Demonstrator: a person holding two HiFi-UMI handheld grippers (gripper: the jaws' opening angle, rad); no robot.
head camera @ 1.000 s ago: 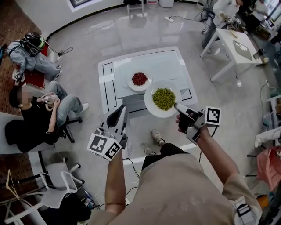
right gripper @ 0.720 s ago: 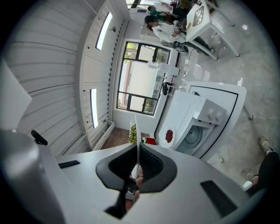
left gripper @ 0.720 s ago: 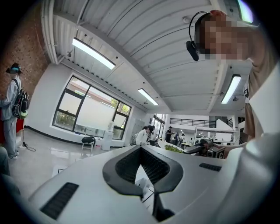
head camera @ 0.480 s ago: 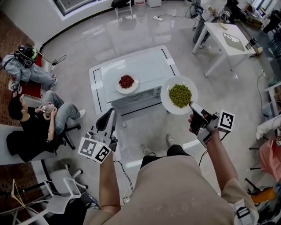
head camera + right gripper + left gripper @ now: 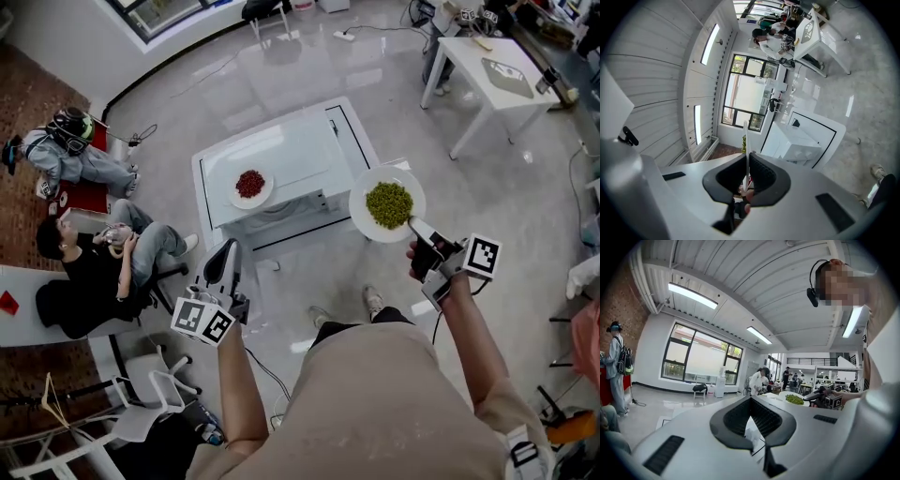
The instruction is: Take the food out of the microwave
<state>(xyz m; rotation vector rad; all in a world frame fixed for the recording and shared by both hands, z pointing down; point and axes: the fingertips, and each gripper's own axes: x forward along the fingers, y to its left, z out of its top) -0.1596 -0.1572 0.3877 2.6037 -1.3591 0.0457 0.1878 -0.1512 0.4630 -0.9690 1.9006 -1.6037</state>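
Observation:
A white plate of green peas (image 5: 387,203) hangs in the air just off the right front corner of the white microwave (image 5: 298,141). My right gripper (image 5: 412,226) is shut on the plate's near rim. In the right gripper view the plate (image 5: 746,133) shows edge-on, pinched between the jaws of that gripper (image 5: 747,158). A second plate with red food (image 5: 250,186) rests on top of the microwave. My left gripper (image 5: 228,249) is held low at the left, in front of the microwave. It is shut with nothing in it (image 5: 750,399).
The microwave stands on a low white platform (image 5: 208,202) on the glossy grey floor. A person sits on a chair at the left (image 5: 89,272). A white table (image 5: 497,75) stands at the upper right, and a white chair (image 5: 141,389) at the lower left.
The right gripper has carried the plate of peas to the right, from over the microwave's front to beyond its right corner. The left gripper has drifted left and away from the microwave.

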